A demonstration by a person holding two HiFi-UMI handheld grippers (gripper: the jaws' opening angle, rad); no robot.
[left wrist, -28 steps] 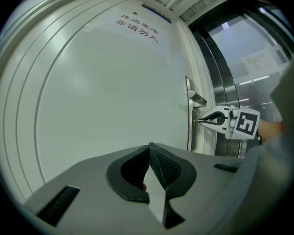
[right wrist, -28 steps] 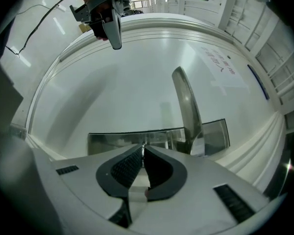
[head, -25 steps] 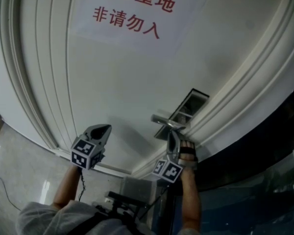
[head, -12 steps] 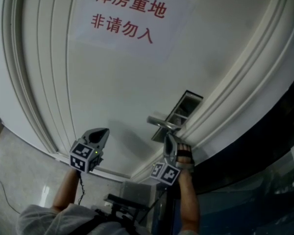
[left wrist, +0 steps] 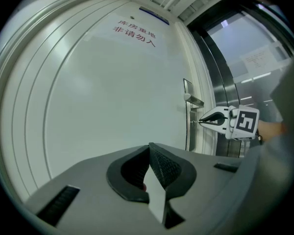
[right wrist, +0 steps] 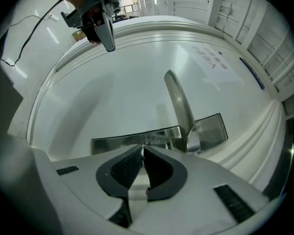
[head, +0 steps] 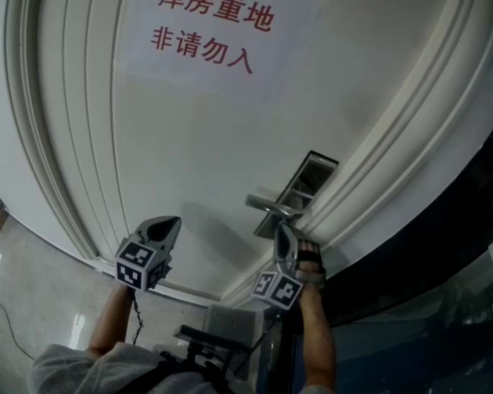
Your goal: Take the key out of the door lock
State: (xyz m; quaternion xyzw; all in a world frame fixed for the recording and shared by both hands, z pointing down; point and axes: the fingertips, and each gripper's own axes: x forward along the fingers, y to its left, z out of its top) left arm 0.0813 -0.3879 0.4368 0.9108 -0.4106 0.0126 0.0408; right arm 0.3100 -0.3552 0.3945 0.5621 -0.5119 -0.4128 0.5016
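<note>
On the white door point(head: 197, 138), a steel lock plate point(head: 311, 179) carries a lever handle point(head: 265, 204). Just below the handle, my right gripper point(head: 281, 226) points at the plate. In the right gripper view the gripper point(right wrist: 143, 148) is shut on a thin metal key point(right wrist: 143, 145) against the plate point(right wrist: 117, 142). The left gripper view shows the key point(left wrist: 195, 121) as a thin line between the right gripper point(left wrist: 202, 121) and the plate point(left wrist: 188, 131). My left gripper point(head: 174, 220) hangs left of the lock, off the door; its jaws are shut on nothing point(left wrist: 149, 148).
A paper sign point(head: 209, 23) with red characters hangs high on the door. Moulded door frame point(head: 394, 138) runs along the right, with dark glass panels point(head: 444, 245) beyond it. A tiled floor and a cable point(head: 8, 318) show at lower left.
The head view has shifted slightly. Both grippers keep their places relative to the door and the lock.
</note>
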